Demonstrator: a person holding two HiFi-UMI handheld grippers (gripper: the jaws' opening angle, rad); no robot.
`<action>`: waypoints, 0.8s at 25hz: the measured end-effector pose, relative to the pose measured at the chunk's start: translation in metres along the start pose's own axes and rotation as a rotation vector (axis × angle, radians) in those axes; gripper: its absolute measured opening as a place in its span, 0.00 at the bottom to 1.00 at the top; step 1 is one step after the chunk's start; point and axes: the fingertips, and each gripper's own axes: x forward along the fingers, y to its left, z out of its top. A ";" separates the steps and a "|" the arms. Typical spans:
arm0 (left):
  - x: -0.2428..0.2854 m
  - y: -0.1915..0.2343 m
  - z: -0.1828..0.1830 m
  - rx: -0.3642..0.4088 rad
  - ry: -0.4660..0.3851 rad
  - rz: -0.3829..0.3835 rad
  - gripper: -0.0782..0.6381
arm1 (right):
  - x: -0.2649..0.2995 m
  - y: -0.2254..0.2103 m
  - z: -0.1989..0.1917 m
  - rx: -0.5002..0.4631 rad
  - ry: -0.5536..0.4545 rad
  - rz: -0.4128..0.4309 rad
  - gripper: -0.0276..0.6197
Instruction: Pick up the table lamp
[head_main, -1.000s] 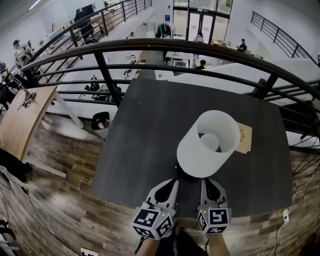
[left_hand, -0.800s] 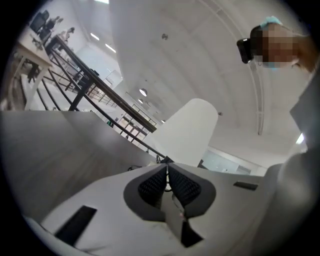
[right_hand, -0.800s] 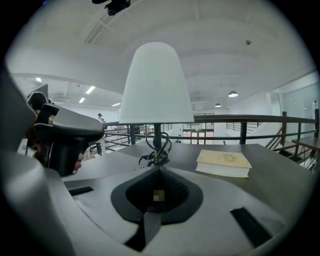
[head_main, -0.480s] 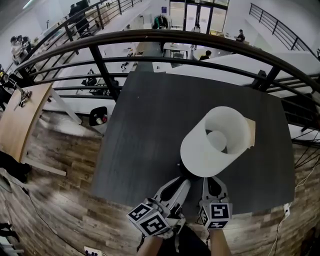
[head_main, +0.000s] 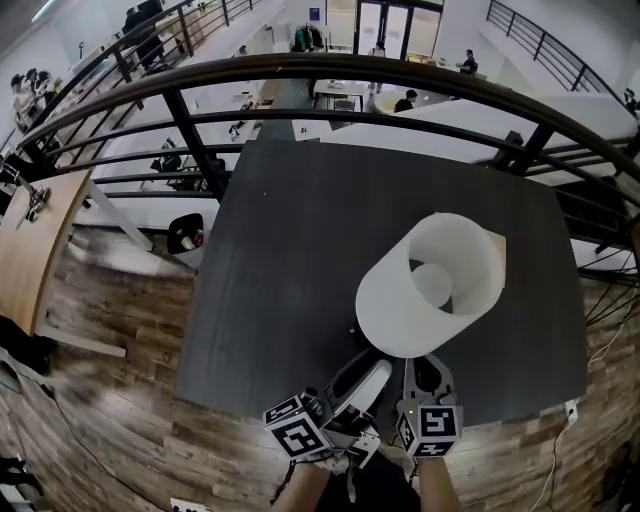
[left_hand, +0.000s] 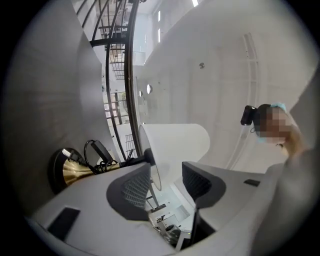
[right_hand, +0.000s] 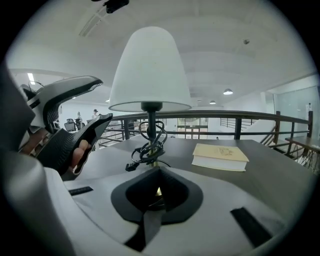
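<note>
— Mezzanine railing (head_main: 300, 75) curves behind a dark grey table (head_main: 290, 250). Where's the table lamp?

— Table lamp (head_main: 400, 310) stands upright near the table's front edge, with a beige book (right_hand: 220, 156) lying beyond it. A black cord (right_hand: 150, 142) is bundled round the stem above the brass base (left_hand: 75, 172).

— How would you lift it?

— I'd close on the thin stem below the shade, clear of the cord, then raise it straight so the shade doesn't tip.

— And the tongs?

— Left gripper (head_main: 368, 383), rolled on its side, has just been opening its jaws wide. Nothing is pinched; the stem sits just ahead. Right gripper (head_main: 428, 375) has its jaws together with nothing visibly caught, pointing at the base.
</note>
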 end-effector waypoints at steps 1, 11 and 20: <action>0.001 0.001 0.000 -0.016 -0.002 -0.011 0.39 | 0.000 0.000 0.000 0.000 0.000 -0.003 0.04; 0.015 -0.004 0.001 -0.050 0.009 -0.145 0.39 | 0.007 -0.001 -0.004 -0.015 0.008 -0.014 0.04; 0.023 -0.005 0.003 -0.050 -0.041 -0.167 0.36 | 0.006 -0.002 0.003 -0.028 -0.004 0.002 0.04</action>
